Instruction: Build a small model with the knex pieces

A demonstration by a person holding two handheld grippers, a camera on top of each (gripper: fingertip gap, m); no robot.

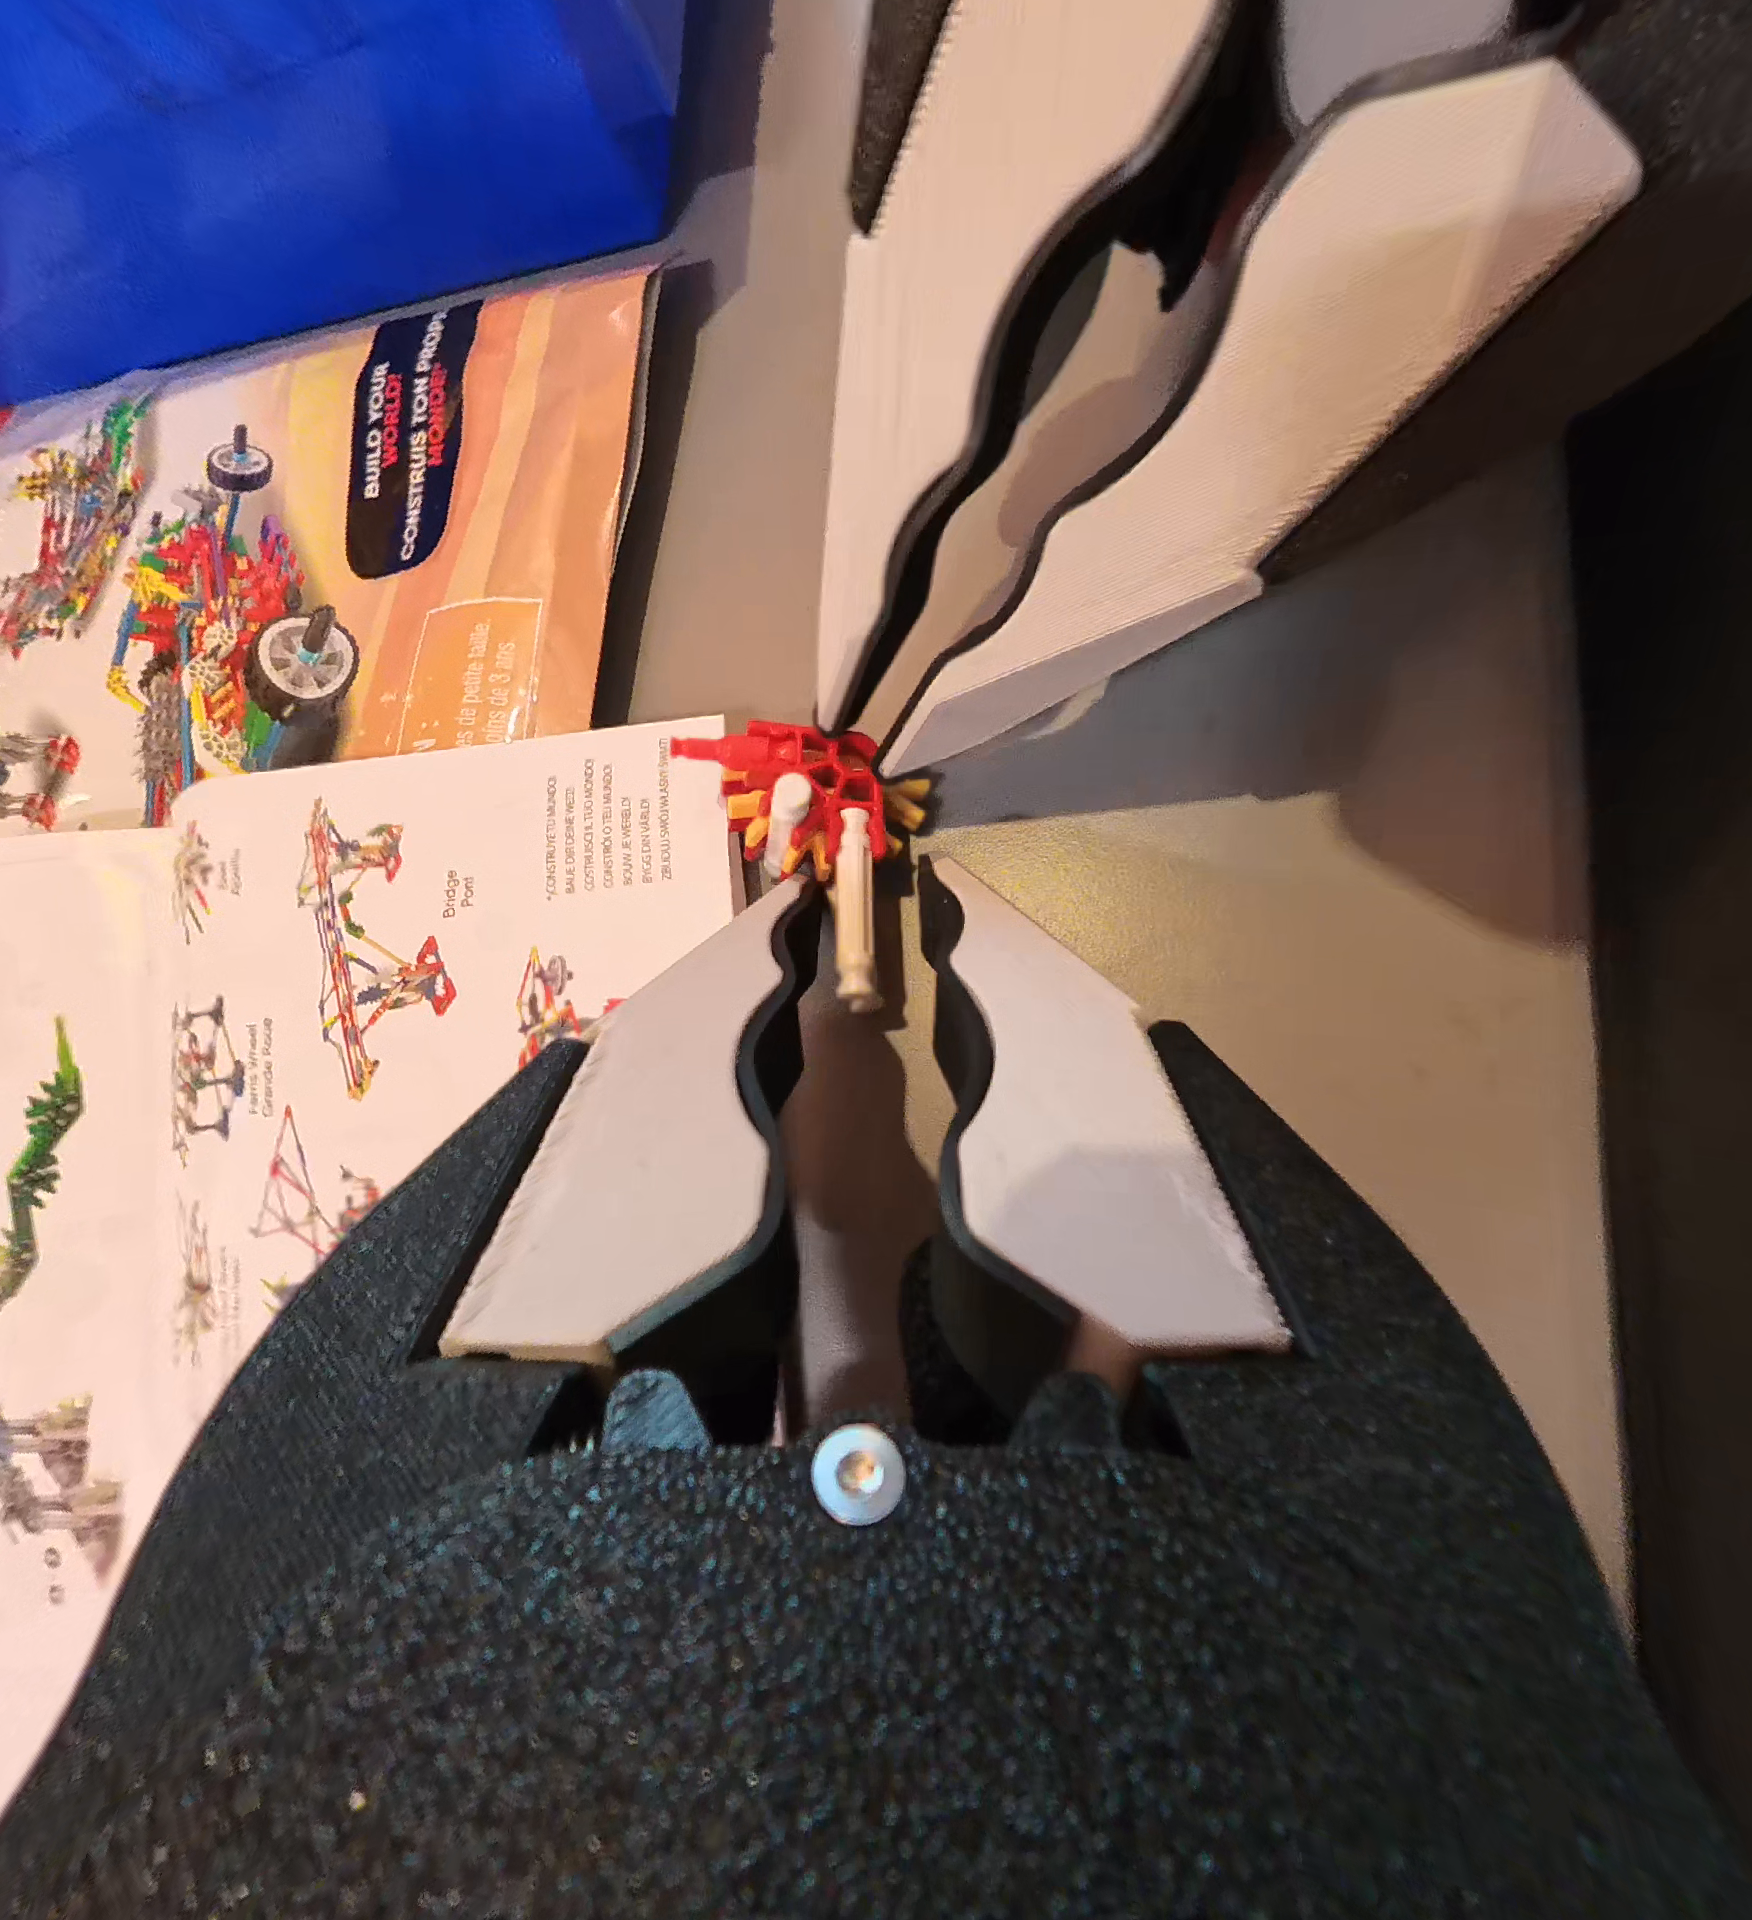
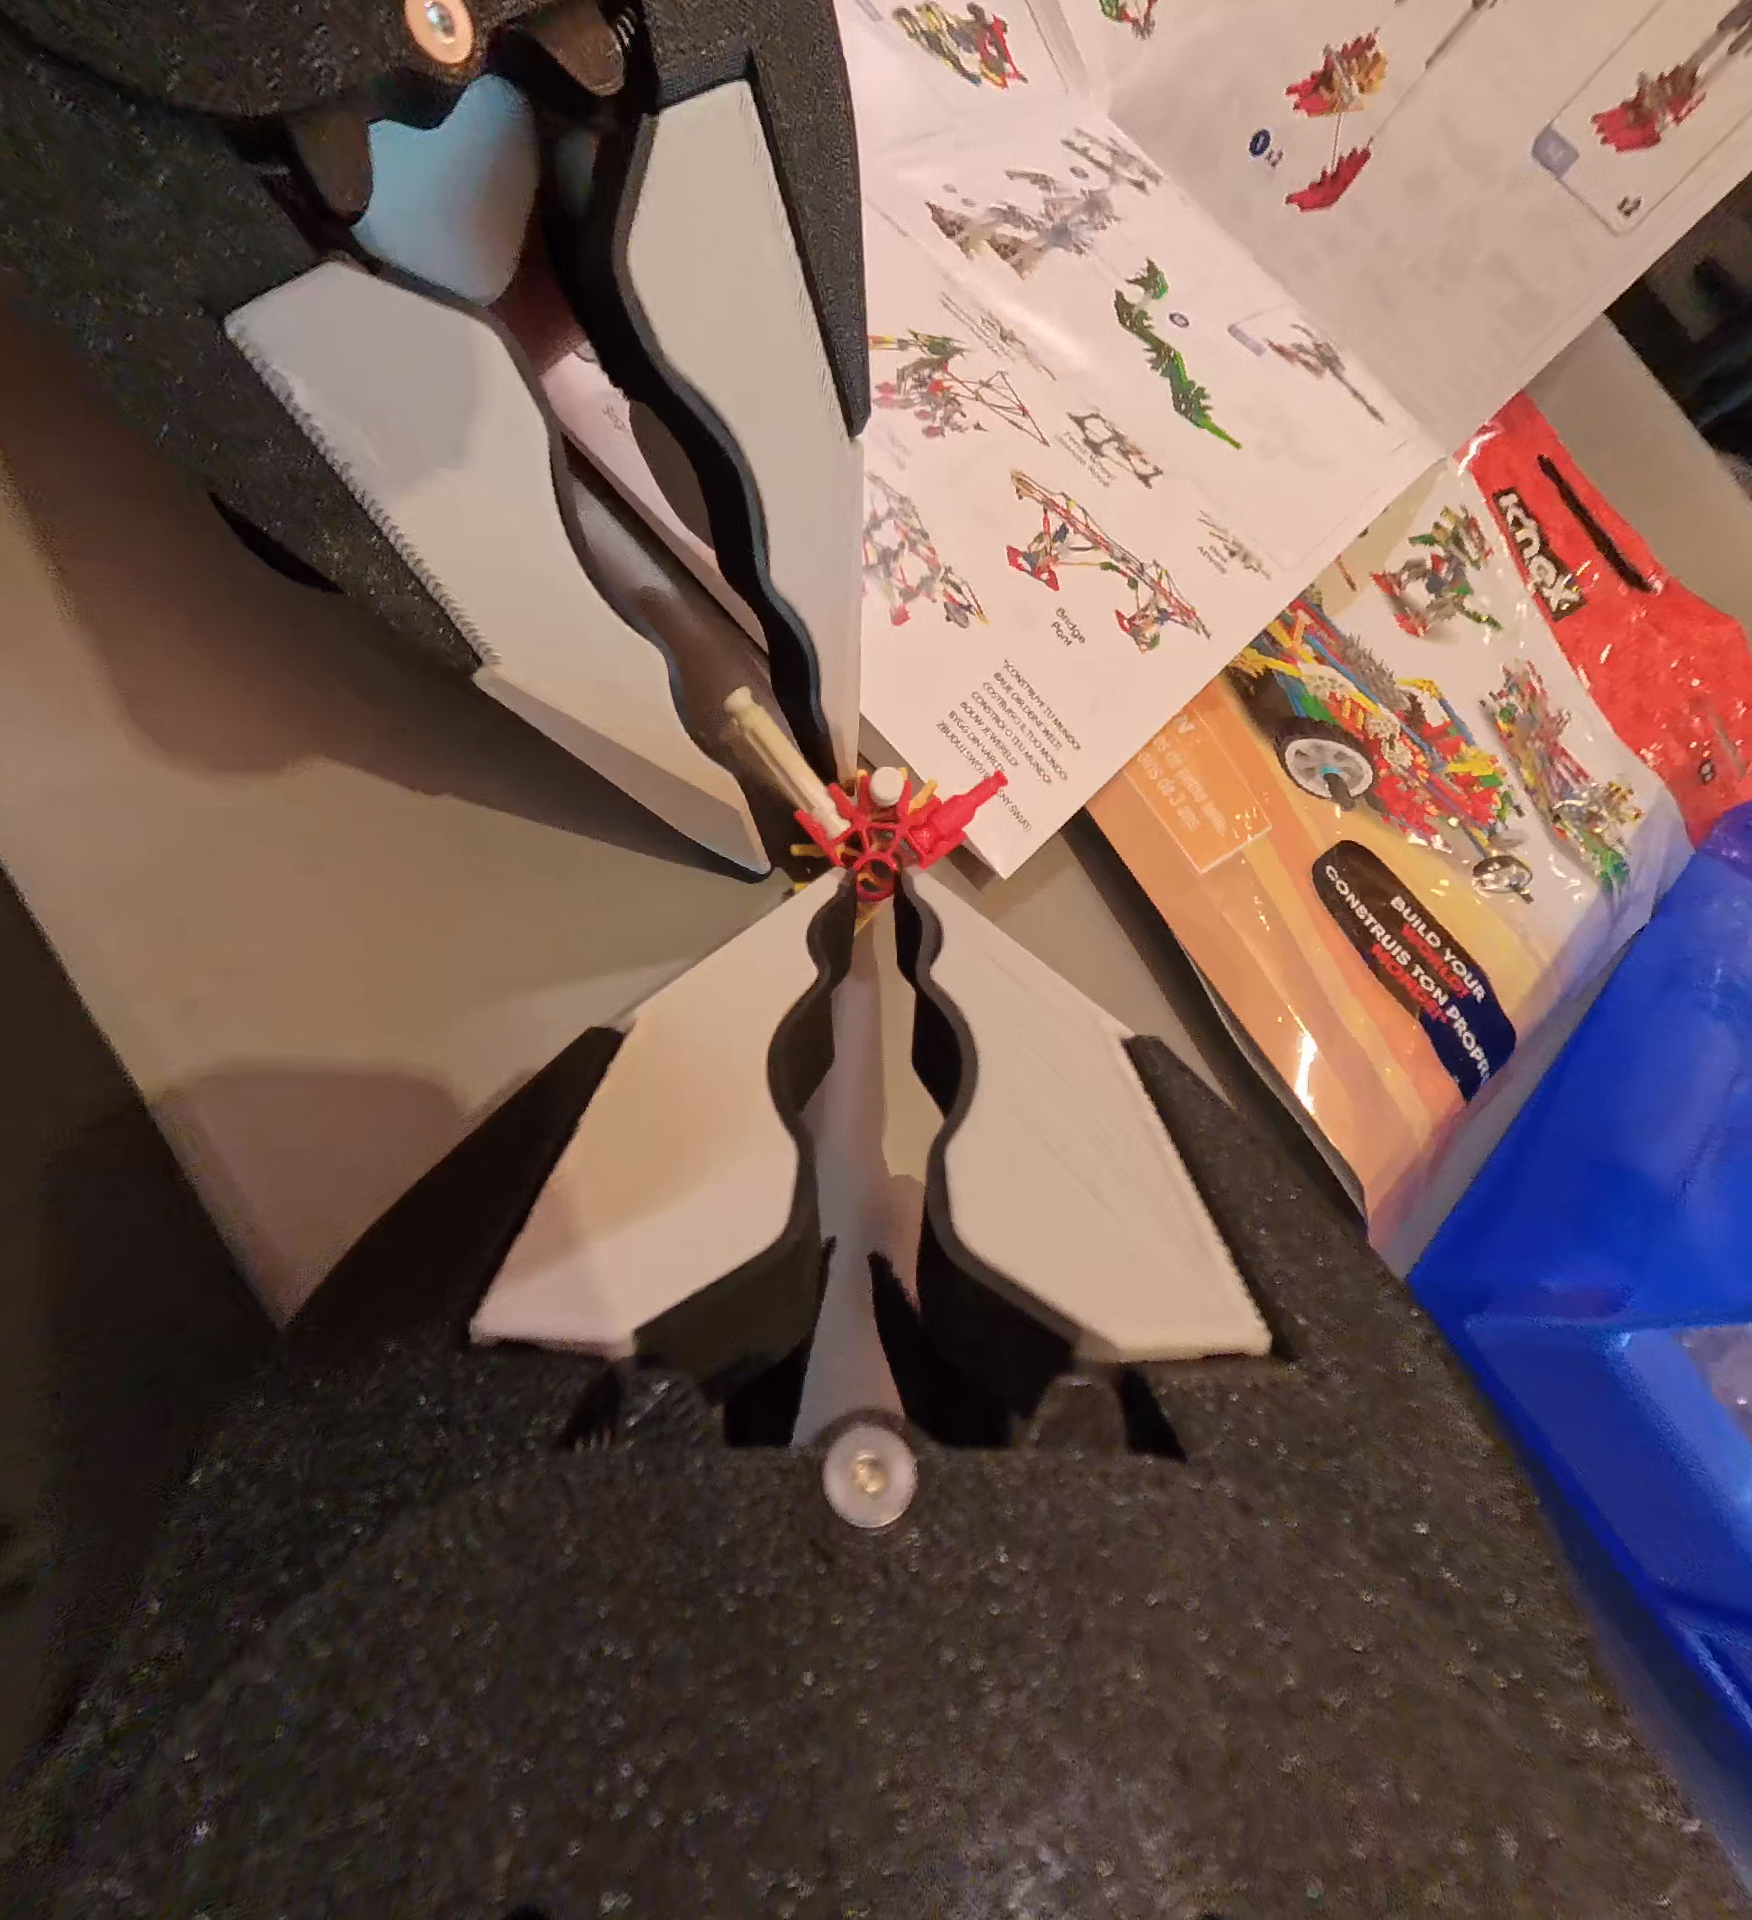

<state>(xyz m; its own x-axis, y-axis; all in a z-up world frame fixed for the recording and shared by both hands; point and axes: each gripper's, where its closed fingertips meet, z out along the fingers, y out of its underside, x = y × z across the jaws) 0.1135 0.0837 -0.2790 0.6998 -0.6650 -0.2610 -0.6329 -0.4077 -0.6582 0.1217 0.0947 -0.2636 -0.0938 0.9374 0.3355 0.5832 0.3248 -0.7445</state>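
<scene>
A small toy assembly hangs between the two grippers: a red snowflake-shaped connector (image 1: 836,784) on a yellow connector (image 1: 911,808), with white rods (image 1: 856,925) and a short red rod (image 1: 721,748) sticking out. My right gripper (image 2: 872,888) is shut on the red connector (image 2: 877,836); in the left wrist view it reaches in from the top (image 1: 877,753). My left gripper (image 1: 867,873) is open. Its fingers stand on either side of one white rod (image 2: 768,743) with a gap on both sides, tips close to the assembly. In the right wrist view it comes from the upper left (image 2: 810,821).
A white instruction sheet (image 1: 332,987) with pictures of models lies on the pale table (image 1: 1215,987). Beside it are a printed toy bag (image 1: 332,520) and a blue plastic bin (image 1: 280,156). These also show in the right wrist view: sheet (image 2: 1059,468), bag (image 2: 1423,831), bin (image 2: 1630,1195). Less than 4 cm separates the two grippers' tips.
</scene>
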